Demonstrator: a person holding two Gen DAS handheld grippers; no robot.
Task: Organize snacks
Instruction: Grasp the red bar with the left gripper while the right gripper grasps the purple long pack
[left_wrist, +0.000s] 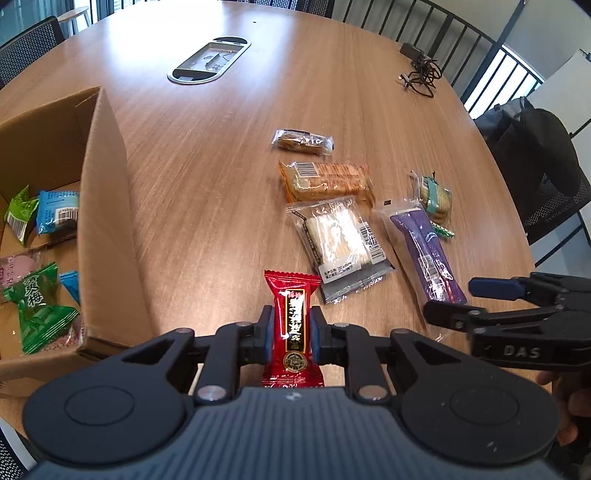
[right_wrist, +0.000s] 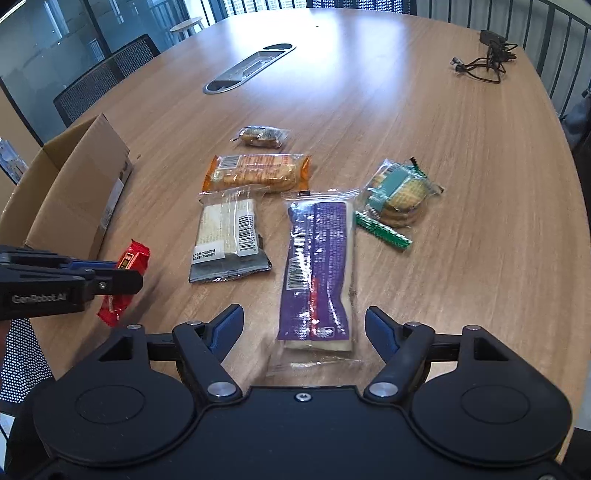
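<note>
A red packet (left_wrist: 293, 332), glossy with dark lettering down its face, sits clamped between the pads of the left gripper (left_wrist: 291, 334), lifted just beside the box (left_wrist: 107, 229) on the table (left_wrist: 221, 147). The step in hand looks like carrying it over the box wall to join the green and blue sweets (left_wrist: 37, 310) inside; the next move calls for clearing that wall before letting go. Farther from the box, the right gripper (right_wrist: 304, 328) hangs with jaws apart over the purple pack (right_wrist: 317, 269), not touching it.
</note>
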